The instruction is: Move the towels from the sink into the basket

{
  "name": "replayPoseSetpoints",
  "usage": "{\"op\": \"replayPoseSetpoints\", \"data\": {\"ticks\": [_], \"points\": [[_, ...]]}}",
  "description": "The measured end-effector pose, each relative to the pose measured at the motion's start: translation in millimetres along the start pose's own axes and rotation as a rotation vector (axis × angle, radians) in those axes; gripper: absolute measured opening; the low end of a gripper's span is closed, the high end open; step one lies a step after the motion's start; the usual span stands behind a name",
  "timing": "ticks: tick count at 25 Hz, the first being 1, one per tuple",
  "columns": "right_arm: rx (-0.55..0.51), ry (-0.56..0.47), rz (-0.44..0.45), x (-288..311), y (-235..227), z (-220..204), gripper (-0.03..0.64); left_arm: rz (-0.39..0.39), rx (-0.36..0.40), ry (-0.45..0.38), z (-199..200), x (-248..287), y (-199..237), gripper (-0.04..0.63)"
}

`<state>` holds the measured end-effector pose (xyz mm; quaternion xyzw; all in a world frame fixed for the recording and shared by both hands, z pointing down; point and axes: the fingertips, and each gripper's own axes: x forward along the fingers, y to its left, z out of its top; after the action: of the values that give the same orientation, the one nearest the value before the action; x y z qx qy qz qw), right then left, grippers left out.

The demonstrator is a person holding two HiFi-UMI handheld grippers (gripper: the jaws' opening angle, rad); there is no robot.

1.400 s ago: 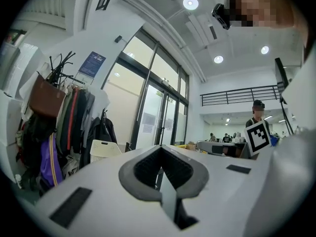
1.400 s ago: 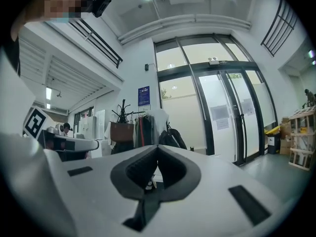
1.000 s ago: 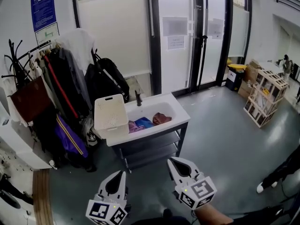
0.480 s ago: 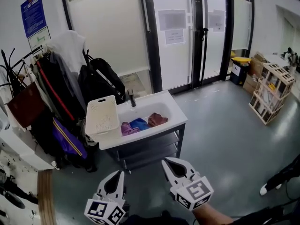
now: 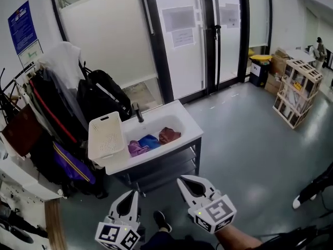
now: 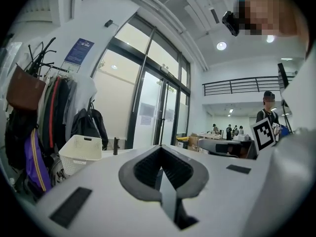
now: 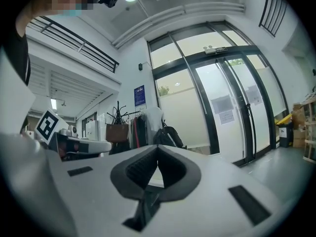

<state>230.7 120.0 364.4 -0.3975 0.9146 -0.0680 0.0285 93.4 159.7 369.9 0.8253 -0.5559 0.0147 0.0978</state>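
Observation:
A white sink [image 5: 190,126] on a metal stand holds three crumpled towels: a purple one [image 5: 136,148], a blue one [image 5: 150,141] and a dark red one [image 5: 168,135]. A white perforated basket [image 5: 105,136] sits on the sink's left end, and it also shows at the left of the left gripper view as the basket [image 6: 79,153]. My left gripper [image 5: 128,198] and right gripper [image 5: 186,182] hang low in the head view, well short of the sink. Both are shut with nothing between the jaws.
A coat rack [image 5: 52,103] crowded with clothes and bags stands left of the sink. Glass doors [image 5: 208,35] run along the back wall. Wooden crates [image 5: 294,95] stand at the right. A shoe [image 5: 161,220] shows below, between the grippers. People stand far off in the left gripper view.
The view has shifted: sink and basket now sit further left and lower in the head view. Both grippers stay shut and low in the picture.

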Motion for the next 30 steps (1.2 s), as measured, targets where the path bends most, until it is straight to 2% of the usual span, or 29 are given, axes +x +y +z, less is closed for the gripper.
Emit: {"op": "replayPoseSetpoints", "data": {"ticks": [6,14,30], "points": [[-0.031,0.016,-0.026,29,-14,4,0.006,-0.032,-0.017,-0.038,12,29,23,0.003],[-0.048,0.047,-0.016,106,-21,6,0.005,-0.037,-0.025,-0.078,37,71,84,0.003],[-0.073,0.111,0.005,262,-26,16,0.005,0.026,-0.056,-0.123,76,124,218,0.003]]}}
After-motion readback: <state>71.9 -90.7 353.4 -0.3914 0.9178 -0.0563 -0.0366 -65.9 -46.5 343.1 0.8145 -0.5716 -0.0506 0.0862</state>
